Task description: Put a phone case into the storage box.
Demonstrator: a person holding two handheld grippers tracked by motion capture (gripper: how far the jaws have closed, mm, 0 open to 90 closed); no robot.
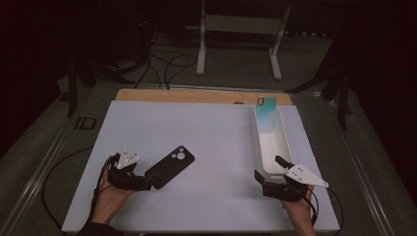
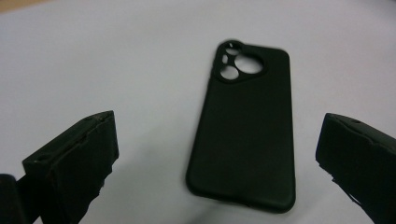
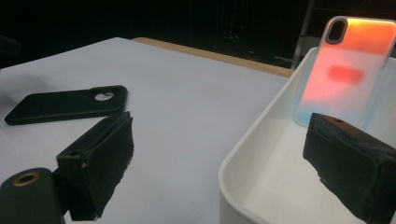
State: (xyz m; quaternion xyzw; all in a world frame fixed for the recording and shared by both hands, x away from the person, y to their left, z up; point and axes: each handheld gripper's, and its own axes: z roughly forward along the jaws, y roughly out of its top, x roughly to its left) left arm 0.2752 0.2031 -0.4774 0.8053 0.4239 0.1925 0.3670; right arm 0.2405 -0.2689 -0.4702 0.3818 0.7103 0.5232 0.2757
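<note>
- Left gripper [image 1: 147, 185] sits low on the left side of the white table [image 1: 211, 142] in the high view, held in a hand [image 1: 109, 196]. Its tips are right at the near end of the black phone case [image 1: 170, 166]. The case lies flat on the table with its camera holes pointing away from the person.
- Right gripper [image 1: 268, 169] in the same view is at the near end of the long white tray [image 1: 284, 140], held in the other hand [image 1: 297, 209]. One jaw is just outside the tray's left wall and the other is over the inside. A colourful phone case [image 1: 266, 114] leans at the far end of the tray.
- Left gripper view: the jaws are spread wide, one on each side. The black phone case [image 2: 247, 130] lies flat on the table between them. I cannot tell if they touch it.
- Right gripper view: the jaws are wide apart and hold nothing. The left jaw is over the table and the right jaw is over the inside of the white tray [image 3: 243, 154]. The colourful phone case [image 3: 348, 65] stands against the tray's far wall, orange on top and pale blue lower down. The black phone case [image 3: 65, 105] lies far off on the left.
</note>
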